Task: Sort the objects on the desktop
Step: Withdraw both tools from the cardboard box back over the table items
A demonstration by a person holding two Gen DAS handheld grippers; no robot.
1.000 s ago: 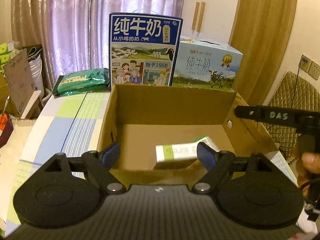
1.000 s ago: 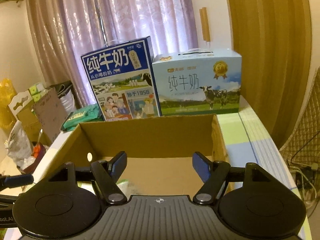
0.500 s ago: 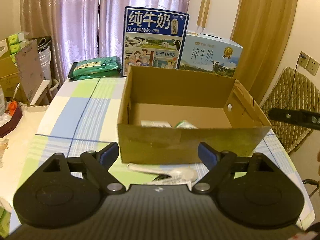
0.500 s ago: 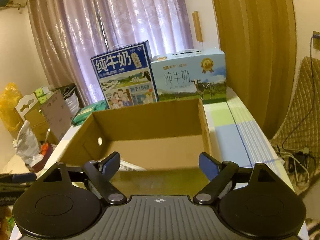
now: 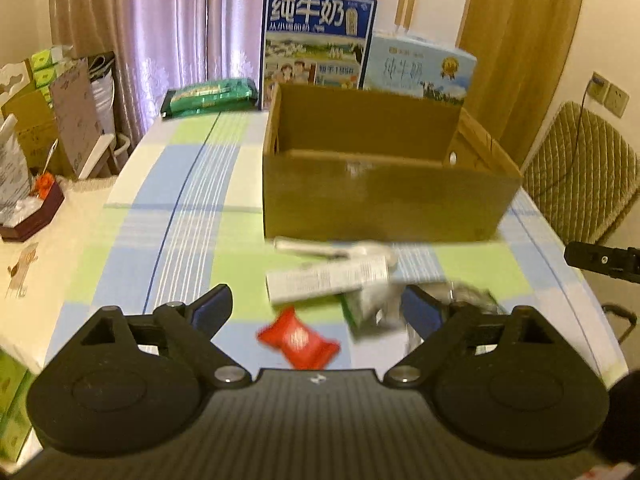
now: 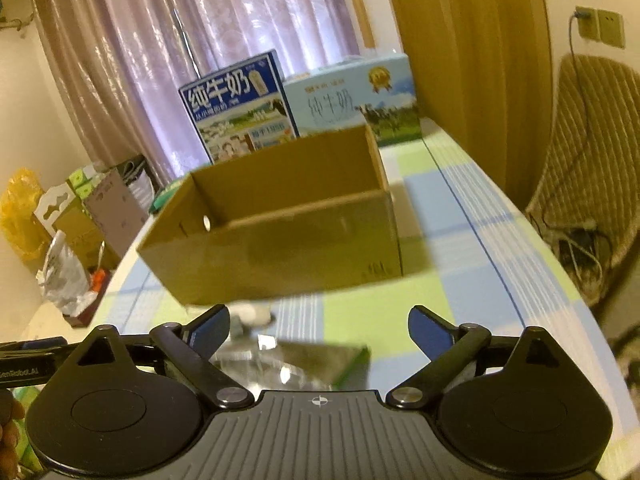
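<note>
Small objects lying before the cardboard box (image 5: pixel 384 196), both grippers spread wide and empty.

A red candy packet (image 5: pixel 298 338) is seen on the checked tablecloth (image 5: pixel 160 216) between the fingers of the left gripper (image 5: pixel 316 308), untouched; a white carton (image 5: pixel 328 280) lies just beyond. The right gripper (image 6: pixel 318 326) is held over a green-edged box (image 6: pixel 320 364).

Open cardboard box (image 5: pixel 384 196) sits at twelve o'clock; red packet (image 5: pixel 298 338), white carton (image 5: pixel 328 280) lie before it.
</note>
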